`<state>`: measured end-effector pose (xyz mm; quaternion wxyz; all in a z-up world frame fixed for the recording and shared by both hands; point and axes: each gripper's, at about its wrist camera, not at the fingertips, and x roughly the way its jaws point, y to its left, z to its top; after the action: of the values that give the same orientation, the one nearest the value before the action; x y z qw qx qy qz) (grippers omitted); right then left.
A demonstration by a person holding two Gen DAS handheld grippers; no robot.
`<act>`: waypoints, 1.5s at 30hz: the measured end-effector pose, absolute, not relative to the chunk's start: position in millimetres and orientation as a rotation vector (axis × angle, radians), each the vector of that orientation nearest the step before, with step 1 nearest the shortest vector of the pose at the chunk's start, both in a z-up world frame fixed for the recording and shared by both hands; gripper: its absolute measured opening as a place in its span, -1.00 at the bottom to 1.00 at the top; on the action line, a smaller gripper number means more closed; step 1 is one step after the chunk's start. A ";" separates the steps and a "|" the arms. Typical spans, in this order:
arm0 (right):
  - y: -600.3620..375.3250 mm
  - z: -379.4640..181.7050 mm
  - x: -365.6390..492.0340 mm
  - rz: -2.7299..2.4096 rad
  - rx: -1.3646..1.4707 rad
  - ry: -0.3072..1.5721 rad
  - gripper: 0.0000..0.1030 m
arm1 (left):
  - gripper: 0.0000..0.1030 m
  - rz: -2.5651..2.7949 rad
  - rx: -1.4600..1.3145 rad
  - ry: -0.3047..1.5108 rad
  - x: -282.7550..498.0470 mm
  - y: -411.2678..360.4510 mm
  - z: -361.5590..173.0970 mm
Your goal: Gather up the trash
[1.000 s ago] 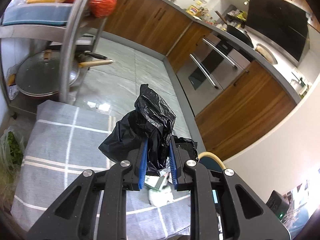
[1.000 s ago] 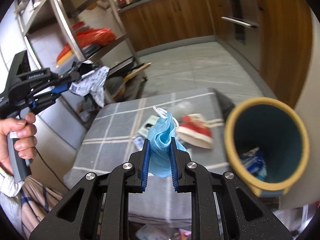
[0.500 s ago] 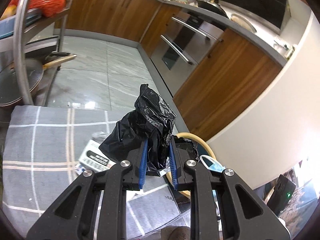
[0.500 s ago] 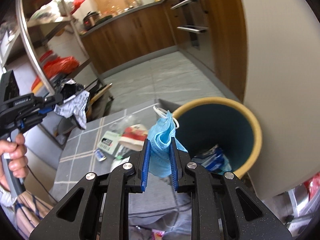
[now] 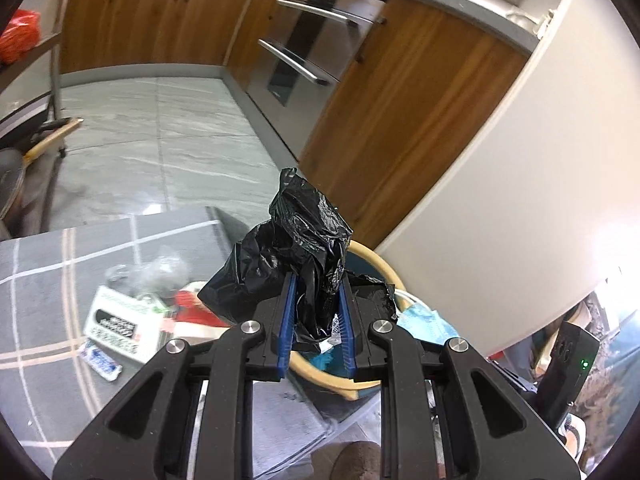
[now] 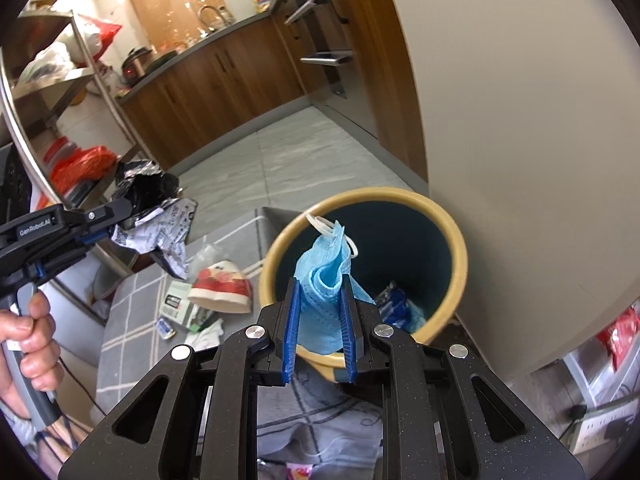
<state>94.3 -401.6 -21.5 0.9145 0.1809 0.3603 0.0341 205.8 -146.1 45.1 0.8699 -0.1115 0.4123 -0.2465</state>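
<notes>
My left gripper (image 5: 316, 316) is shut on a crumpled black plastic bag (image 5: 292, 256) and holds it near the rim of the bin (image 5: 376, 264). In the right wrist view the left gripper (image 6: 120, 216) holds the bag (image 6: 148, 200) to the left of the bin. My right gripper (image 6: 320, 320) is shut on a blue face mask (image 6: 324, 280) over the near rim of the yellow-rimmed, dark blue bin (image 6: 456, 264). The mask also shows in the left wrist view (image 5: 424, 320). Blue wrappers (image 6: 400, 304) lie inside the bin.
A grey checked cloth (image 6: 132, 332) carries a red and white package (image 6: 220, 284), a white printed box (image 5: 120, 320), clear plastic (image 5: 156, 272) and a small wrapper (image 5: 100, 360). A white wall (image 6: 520, 160) stands behind the bin. A metal shelf rack (image 6: 48, 92) is at left.
Both grippers have swung right toward the bin. The mask now hangs over the bin's near rim, and the black bag has come up beside the bin.
</notes>
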 end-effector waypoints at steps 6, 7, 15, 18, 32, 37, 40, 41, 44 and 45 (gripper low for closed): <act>-412.6 -27.5 95.2 0.024 0.407 0.748 -0.61 | -0.63 -0.570 -0.199 0.932 225.7 -186.1 17.2; -412.3 -27.9 95.8 0.016 0.410 0.749 -0.61 | -0.63 -0.571 -0.185 0.948 229.8 -192.7 9.7; -418.7 -35.3 97.4 -0.037 0.418 0.757 -0.61 | -0.60 -0.640 -0.129 1.031 252.3 -233.0 -34.0; -421.2 -37.3 98.6 -0.050 0.424 0.757 -0.61 | -0.43 -0.645 -0.100 1.053 255.3 -241.9 -46.2; -411.1 -45.7 113.0 -0.036 0.407 0.787 -0.60 | 0.18 -0.607 -0.066 0.972 243.4 -218.0 -25.7; -402.9 -50.9 122.5 -0.027 0.377 0.815 -0.60 | 0.23 -0.577 -0.082 0.953 242.8 -197.8 -15.4; -396.5 -55.2 128.5 -0.024 0.362 0.834 -0.56 | 0.26 -0.557 -0.085 0.936 241.3 -182.9 -8.2; -394.3 -56.7 130.3 -0.025 0.356 0.840 -0.56 | 0.28 -0.553 -0.085 0.933 239.3 -179.6 -6.2; -389.1 -58.4 134.6 -0.025 0.350 0.849 -0.41 | 0.33 -0.532 -0.091 0.918 237.6 -162.6 -1.3; -387.7 -57.9 135.4 -0.024 0.352 0.845 -0.38 | 0.36 -0.525 -0.095 0.915 236.7 -157.4 -0.1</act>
<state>135.4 -387.7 -57.9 0.8970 0.1700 0.4080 -0.0114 236.7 -157.4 -0.1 0.8630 -0.0451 0.4366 -0.2502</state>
